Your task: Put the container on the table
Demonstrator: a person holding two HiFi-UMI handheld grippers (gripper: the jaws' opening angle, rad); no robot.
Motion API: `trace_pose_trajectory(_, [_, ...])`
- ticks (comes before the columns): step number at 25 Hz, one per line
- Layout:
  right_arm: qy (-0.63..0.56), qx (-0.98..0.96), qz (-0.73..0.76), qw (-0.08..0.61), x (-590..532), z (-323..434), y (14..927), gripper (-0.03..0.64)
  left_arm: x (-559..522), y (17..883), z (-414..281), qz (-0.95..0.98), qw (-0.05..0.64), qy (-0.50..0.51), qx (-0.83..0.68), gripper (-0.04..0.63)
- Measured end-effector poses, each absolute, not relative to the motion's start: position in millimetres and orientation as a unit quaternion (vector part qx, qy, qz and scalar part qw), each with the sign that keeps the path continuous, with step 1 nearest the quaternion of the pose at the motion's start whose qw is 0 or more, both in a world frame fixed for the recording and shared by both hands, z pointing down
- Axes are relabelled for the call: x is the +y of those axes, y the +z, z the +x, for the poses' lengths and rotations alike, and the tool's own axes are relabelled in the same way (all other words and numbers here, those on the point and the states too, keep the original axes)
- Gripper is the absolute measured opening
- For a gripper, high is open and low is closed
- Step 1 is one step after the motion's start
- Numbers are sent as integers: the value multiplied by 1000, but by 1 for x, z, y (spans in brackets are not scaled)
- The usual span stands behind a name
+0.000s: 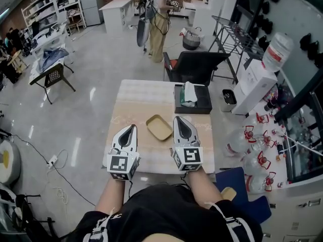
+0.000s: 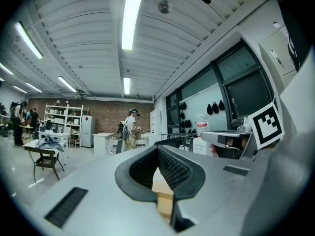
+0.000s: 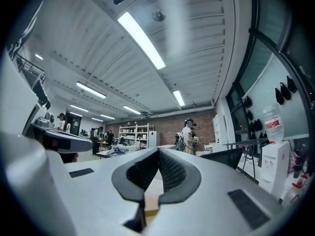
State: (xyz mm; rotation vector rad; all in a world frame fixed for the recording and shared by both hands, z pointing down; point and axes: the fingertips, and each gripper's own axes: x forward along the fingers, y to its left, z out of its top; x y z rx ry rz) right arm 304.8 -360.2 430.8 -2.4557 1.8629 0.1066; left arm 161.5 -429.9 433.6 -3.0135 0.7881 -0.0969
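Note:
A shallow tan container (image 1: 159,127) lies on the beige table (image 1: 146,97), between my two grippers and touching neither. My left gripper (image 1: 132,127) rests on the table to the container's left, jaws shut and empty. My right gripper (image 1: 178,119) rests just right of the container, also shut with nothing held. In the left gripper view the left gripper (image 2: 158,150) has its black pads meeting at the tip, with tan table surface showing beneath. The right gripper view shows the right gripper (image 3: 158,152) the same way. The container is hidden in both gripper views.
A black tissue box (image 1: 192,99) with white tissue sits at the table's far right. A black chair (image 1: 194,65) stands behind the table. A white water dispenser (image 1: 255,84) and several water bottles (image 1: 252,153) are on the right. A person (image 1: 157,19) stands far off.

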Motion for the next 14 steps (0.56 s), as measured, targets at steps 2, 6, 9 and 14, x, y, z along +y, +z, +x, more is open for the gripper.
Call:
trace_pose_trajectory(2, [34,603,-797,29,-360,304,429,14,-430,432,161,-967,13,-30,254,12])
trace_pose_trajectory(6, [32,604,-796,23,-359,303,432,14,-427,430,161,-968,9,-24,251,12])
trace_pose_trajectory(9, [37,603,-797,17,-359,301,433,14,-426,430,160,-967,8,-22,252,12])
trace_pose_trajectory(14, [41,602,-797,5,-358,302,434,14,-429,427,159,-966,20,-24,257,12])
